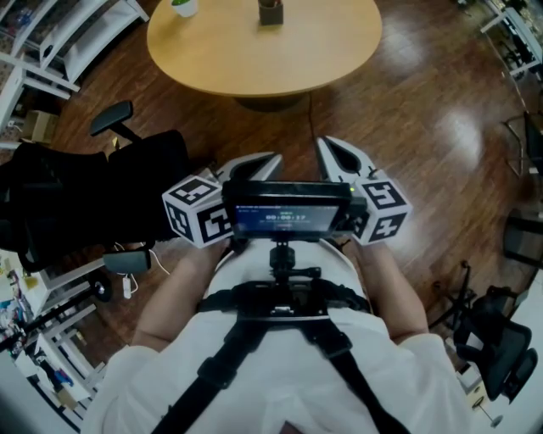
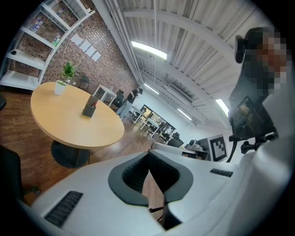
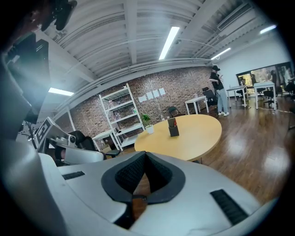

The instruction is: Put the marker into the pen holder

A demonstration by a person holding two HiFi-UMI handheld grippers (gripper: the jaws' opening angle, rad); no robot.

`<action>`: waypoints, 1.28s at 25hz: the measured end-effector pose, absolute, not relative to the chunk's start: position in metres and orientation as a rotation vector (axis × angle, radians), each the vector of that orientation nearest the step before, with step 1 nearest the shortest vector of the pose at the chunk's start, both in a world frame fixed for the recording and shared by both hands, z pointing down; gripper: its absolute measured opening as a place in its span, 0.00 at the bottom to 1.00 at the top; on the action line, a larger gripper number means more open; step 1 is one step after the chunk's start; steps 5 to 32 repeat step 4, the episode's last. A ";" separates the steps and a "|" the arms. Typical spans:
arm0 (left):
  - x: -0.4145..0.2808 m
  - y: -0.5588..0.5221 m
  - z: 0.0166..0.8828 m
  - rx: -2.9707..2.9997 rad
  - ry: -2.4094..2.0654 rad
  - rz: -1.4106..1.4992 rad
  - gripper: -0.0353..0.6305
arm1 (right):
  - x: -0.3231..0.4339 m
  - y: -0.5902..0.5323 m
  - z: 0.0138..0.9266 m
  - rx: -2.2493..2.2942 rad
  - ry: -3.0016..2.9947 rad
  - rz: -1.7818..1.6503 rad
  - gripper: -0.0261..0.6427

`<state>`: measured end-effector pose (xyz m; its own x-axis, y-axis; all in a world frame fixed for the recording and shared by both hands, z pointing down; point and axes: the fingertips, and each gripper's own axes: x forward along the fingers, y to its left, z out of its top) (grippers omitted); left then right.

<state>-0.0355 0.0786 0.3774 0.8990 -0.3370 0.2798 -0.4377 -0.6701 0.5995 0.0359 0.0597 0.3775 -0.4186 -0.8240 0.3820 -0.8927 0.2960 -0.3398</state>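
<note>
The dark pen holder (image 1: 270, 12) stands on the round wooden table (image 1: 263, 59), far ahead of me. Something small and red pokes out of the pen holder (image 2: 90, 106), which the right gripper view also catches (image 3: 173, 127). No marker lies loose anywhere I can see. My left gripper (image 1: 267, 159) and right gripper (image 1: 331, 148) are held close to the body, side by side, well short of the table. In the left gripper view the left gripper (image 2: 149, 157) has its jaws together on nothing. The right gripper (image 3: 145, 156) is shut and empty too.
A white plant pot (image 1: 183, 7) stands on the table's far left. A black office chair (image 1: 110, 191) draped in dark cloth sits at my left, more chairs (image 1: 501, 339) at the right. White shelves (image 1: 59, 34) line the left wall. A person (image 3: 217, 90) stands far behind the table.
</note>
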 end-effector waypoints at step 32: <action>-0.037 0.078 0.379 2.361 -0.549 0.188 0.04 | 0.035 0.060 0.379 1.621 -2.411 0.769 0.03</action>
